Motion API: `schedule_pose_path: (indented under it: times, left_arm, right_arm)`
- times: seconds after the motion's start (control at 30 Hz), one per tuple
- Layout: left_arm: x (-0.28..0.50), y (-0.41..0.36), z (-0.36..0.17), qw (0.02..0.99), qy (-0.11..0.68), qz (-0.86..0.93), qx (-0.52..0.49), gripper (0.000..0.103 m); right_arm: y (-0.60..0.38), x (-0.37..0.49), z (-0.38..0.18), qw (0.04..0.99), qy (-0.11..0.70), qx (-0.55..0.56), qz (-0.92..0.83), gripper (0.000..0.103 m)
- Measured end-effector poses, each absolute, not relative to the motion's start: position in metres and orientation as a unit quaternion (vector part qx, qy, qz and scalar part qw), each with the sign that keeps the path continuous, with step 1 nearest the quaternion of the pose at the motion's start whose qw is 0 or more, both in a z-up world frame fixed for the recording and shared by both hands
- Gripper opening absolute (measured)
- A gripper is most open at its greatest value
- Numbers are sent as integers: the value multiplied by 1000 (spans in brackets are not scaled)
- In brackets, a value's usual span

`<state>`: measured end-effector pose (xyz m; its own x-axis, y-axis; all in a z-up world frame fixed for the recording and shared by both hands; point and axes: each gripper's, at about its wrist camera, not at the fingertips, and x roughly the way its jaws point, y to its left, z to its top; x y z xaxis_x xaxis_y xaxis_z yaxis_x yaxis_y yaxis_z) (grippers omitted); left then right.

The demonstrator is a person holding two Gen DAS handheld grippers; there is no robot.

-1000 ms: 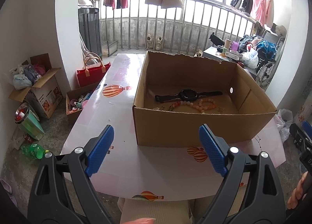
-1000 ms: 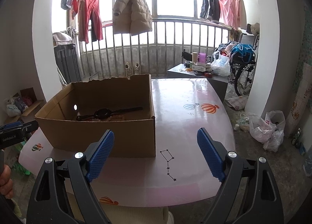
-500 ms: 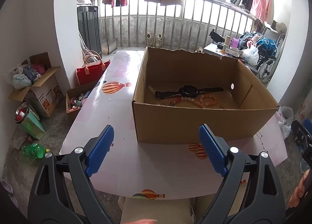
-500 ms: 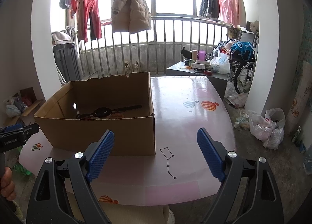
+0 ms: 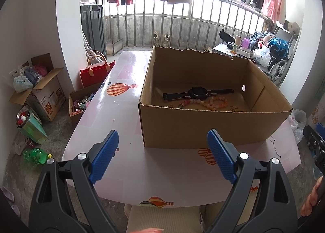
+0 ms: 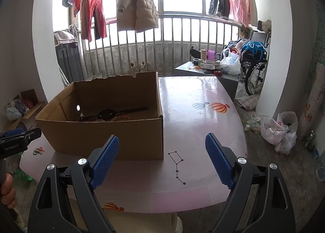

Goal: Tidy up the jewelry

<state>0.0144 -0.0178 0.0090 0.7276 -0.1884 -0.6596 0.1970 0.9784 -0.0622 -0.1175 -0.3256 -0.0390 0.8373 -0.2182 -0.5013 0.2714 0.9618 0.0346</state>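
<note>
My left gripper hangs with its jaws spread wide, blue ribbed pads well apart and nothing between them but the pink tabletop below. My right gripper is the same: jaws wide, pads bare, gripping nothing and touching nothing. Both sit short of the near edge of the table, pointing down and across it.

The cardboard box stands open on the table, its near wall just beyond my left fingertips and to the left in my right-hand view. The jewelry lies on its floor: a black wristwatch stretched out flat with the strap straight, and just in front of it a bracelet of pink and orange beads. Some small metal pieces lie near the beads, too small to tell what they are. From the right view only the watch and a strip of beads show over the box wall.

As for writing: the body of my left gripper, seen at the edge of the right view, reads "GenRobot.AI". A cardboard carton on the floor to the left carries printing I cannot read surely. The table shows hot-air balloon prints and a star constellation drawing
</note>
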Motion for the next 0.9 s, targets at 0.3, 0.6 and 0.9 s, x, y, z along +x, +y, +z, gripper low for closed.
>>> schedule_pose_path:
  times: [0.3,0.6,0.9]
  left_arm:
    - [15,-17,9,929,354,-103,6,85]
    - [15,-17,9,929,356,-104,6,85]
    - [15,-18,8,928,356,-105,7,85]
  right_arm:
    - [-326,-116,-39,957,255,51,-128,85]
    - [-325,-116,-40,957,256,51,-128,85]
    - [-325,-115,-42,956,259,50,-126,85]
